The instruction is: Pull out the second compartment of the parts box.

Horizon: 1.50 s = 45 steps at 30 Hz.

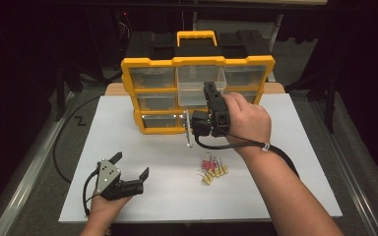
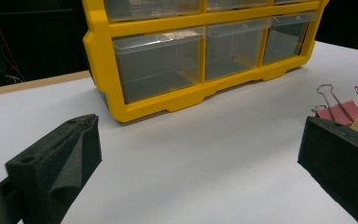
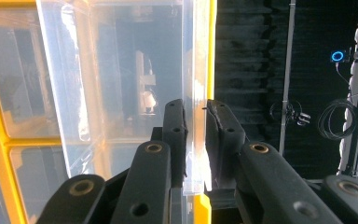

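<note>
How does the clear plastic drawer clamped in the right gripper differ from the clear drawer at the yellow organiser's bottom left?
The clamped clear drawer is pulled out of the yellow organiser; the bottom-left drawer sits flush. The right gripper pinches the first's wall; the second is untouched. Both look empty.

Down along the left gripper [image 2: 198, 172] we go, its two black jaws standing wide apart with bare white table [image 2: 205, 154] between them and nothing in their grasp. Ahead of us sits the yellow organizer [image 2: 168, 100], upright on the table, and we count three clear drawers [image 2: 156, 63] along its bottom row, all pushed in. Off to the right, just behind the right-hand jaw, we spot binder clips [image 2: 342, 109], one pink, wire handles raised.
</note>
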Each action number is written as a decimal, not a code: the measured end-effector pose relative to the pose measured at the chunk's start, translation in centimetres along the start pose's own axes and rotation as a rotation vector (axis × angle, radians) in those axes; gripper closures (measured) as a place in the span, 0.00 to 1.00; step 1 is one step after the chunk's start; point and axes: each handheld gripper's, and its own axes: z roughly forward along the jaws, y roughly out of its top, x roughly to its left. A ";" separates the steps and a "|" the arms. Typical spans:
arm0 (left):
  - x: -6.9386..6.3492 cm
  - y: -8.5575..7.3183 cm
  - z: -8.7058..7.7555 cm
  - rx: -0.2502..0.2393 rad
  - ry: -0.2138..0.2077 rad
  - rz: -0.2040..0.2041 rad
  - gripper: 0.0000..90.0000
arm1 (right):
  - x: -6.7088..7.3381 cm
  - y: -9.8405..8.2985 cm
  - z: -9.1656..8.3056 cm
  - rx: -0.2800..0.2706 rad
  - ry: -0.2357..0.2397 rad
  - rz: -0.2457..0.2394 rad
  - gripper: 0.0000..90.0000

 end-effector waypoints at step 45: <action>0.0 -0.1 0.2 0.010 -0.005 0.007 0.00 | 0.6 0.2 -2.2 -0.040 0.000 -0.015 0.82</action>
